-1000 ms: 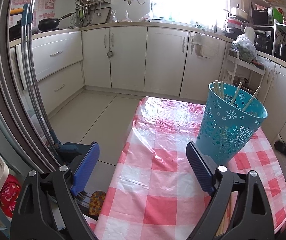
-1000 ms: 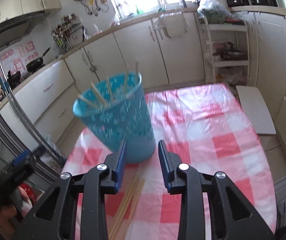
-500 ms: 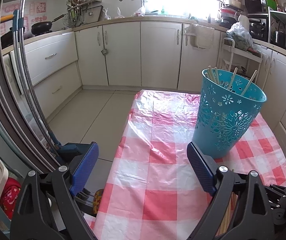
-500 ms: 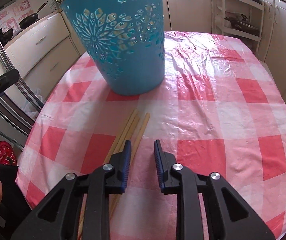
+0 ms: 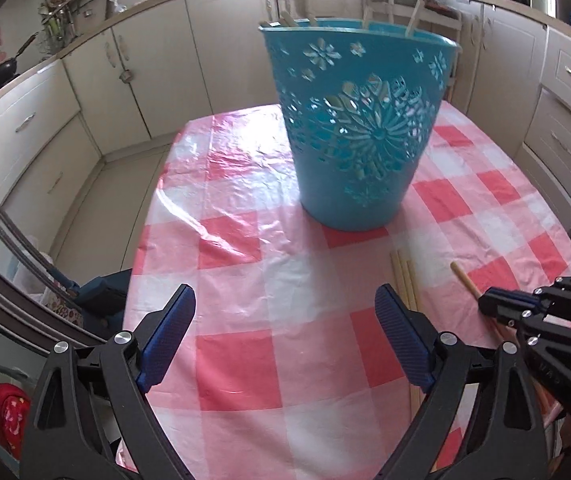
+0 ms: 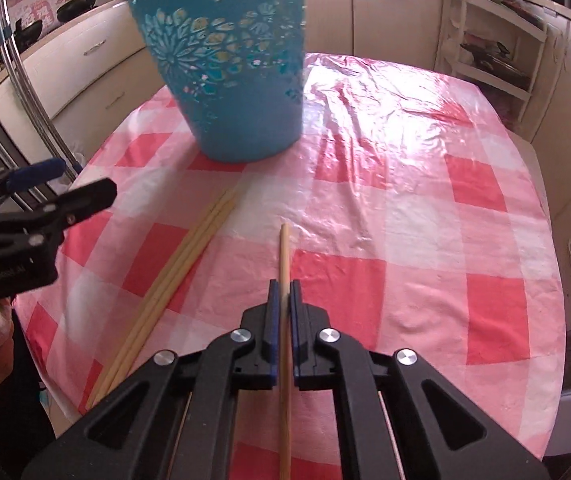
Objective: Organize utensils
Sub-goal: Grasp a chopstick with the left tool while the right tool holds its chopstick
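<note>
My right tongs point(image 6: 282, 300) clamped one chopstick point(image 6: 284, 256) at lower centre, bound for the basket point(image 6: 225, 60) above, while my left tongs point(image 5: 285, 344) hung apart, spare.

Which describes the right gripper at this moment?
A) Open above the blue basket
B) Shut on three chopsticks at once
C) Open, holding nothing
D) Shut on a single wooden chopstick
D: the right gripper has its jaws pressed on one chopstick; three loose chopsticks lie to its left.
</note>
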